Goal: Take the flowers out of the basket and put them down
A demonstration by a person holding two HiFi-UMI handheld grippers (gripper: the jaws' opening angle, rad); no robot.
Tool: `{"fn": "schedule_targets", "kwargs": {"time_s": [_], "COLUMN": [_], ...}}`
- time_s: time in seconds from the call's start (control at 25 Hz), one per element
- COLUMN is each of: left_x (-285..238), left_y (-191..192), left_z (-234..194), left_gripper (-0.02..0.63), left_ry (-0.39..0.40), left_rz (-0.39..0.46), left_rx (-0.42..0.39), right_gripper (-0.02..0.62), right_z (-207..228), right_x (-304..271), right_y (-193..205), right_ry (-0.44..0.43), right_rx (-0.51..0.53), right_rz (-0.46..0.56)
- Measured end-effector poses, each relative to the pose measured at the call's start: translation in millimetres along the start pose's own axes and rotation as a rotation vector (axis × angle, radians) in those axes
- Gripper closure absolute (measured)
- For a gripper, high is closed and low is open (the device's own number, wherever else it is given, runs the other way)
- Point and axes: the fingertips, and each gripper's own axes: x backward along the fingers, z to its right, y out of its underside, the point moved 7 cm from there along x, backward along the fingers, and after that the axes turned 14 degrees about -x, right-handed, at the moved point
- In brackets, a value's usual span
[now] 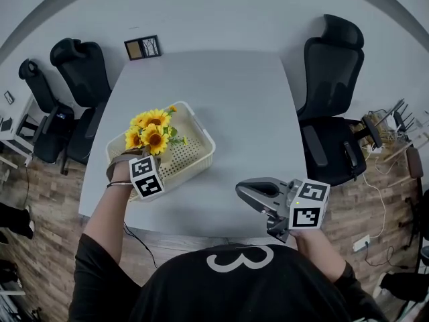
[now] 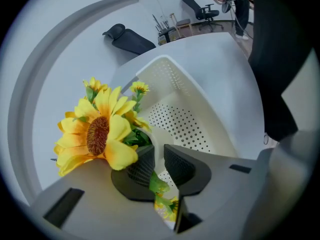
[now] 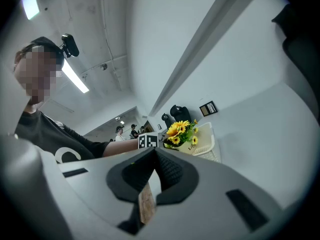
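pale table [image 1: 255, 113] — flowers [image 1: 153, 129] in fingers [image 2: 140, 166] over basket [image 1: 198, 161]

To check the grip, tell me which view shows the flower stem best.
The left gripper view: the green stem sits right between the left gripper's jaws. The head view shows only the blooms over the basket; the right gripper view shows them small and distant.
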Motion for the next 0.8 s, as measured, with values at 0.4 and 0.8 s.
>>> {"fn": "schedule_targets", "kwargs": {"time_s": [0.4, 0.8], "left_x": [80.2, 157.5], "left_y": [-29.5, -87.1], "left_z": [-6.9, 13.6], "left_gripper": [0.537, 0.537], "left_ry": [-0.177, -0.319], "left_rz": [0.005, 0.052], "left_rx": [-0.025, -0.073], "right_gripper": [0.588, 0.588], "right_z": [-27.6, -65.1], "right_x": [20.1, 61.8], "right_y": [11.2, 32.6], "right_ry": [-0.033, -0.037], "right_rx": [0.041, 0.077], "right_rz": [-0.005, 0.018]}}
